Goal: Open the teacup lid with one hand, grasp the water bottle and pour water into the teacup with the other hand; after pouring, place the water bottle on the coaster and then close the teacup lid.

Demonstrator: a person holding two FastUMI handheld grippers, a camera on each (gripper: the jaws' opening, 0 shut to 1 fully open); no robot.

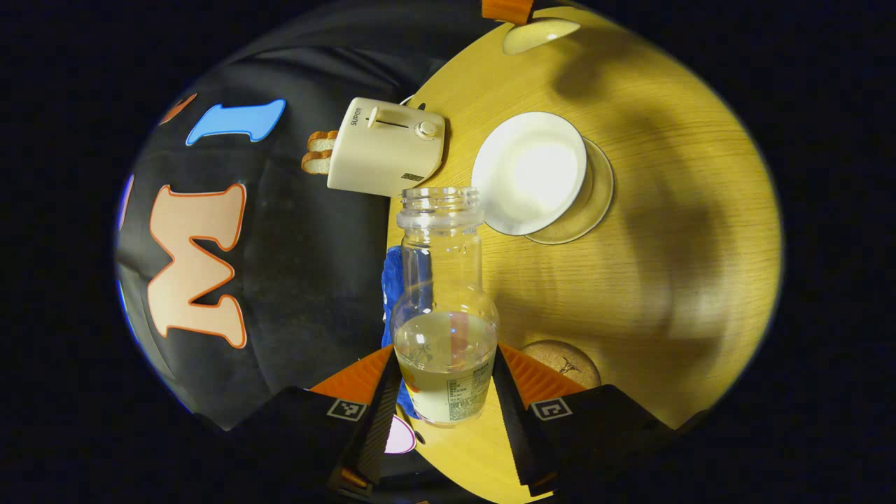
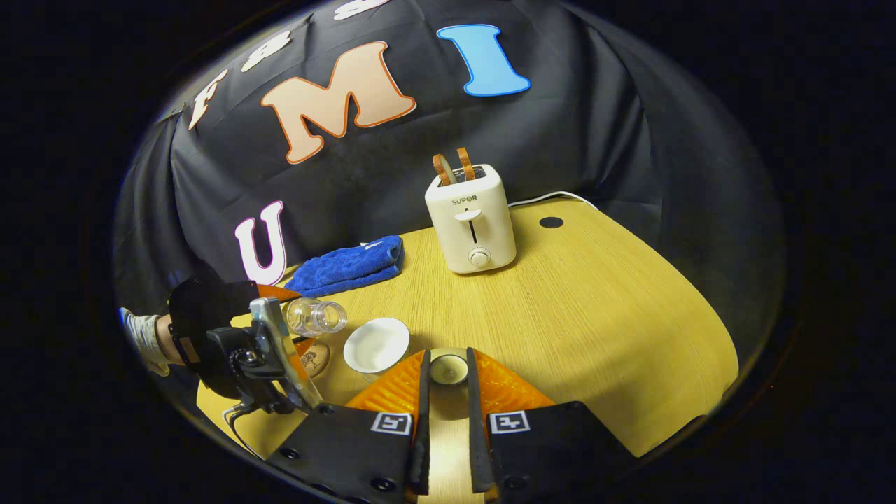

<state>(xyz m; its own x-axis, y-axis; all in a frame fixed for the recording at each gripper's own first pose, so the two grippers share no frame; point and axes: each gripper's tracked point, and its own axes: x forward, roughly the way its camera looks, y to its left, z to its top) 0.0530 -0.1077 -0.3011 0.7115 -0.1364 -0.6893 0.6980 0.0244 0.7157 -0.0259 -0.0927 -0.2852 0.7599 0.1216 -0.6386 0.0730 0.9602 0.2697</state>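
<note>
Left hand-held gripper (image 1: pixel 448 392): both fingers press the lower body of the clear uncapped plastic water bottle (image 1: pixel 445 315), 1 finger on each side, label end nearest the camera.
Water bottle: tipped over on its side in the right gripper view (image 2: pixel 316 316), open mouth pointing toward the white round porcelain teacup (image 2: pixel 376 345); water sits in the lower part, neck clear.
Teacup: on the yellow wood-grain bench (image 2: pixel 595 322), lid off, white inside showing; in the left gripper view (image 1: pixel 530 171) it rests on a clear glass saucer (image 1: pixel 593 203), just beyond the bottle's mouth.
Right hand-held gripper (image 2: pixel 446 371): fingers close together around a small round lid (image 2: pixel 448 369); contact on both sides can't be confirmed, so whether it is gripping is unclear.
Coaster: round cork coaster with a dark drawing (image 1: pixel 563 360), flat on the bench beside the left gripper's finger, bare.
Background: cream 2-slot toaster (image 2: pixel 471 220) with 2 bread slices (image 2: pixel 453 164) standing up, folded blue towel (image 2: pixel 350 269) left of it.
Person: a gloved hand (image 2: pixel 143 336) holds the left gripper's body.
</note>
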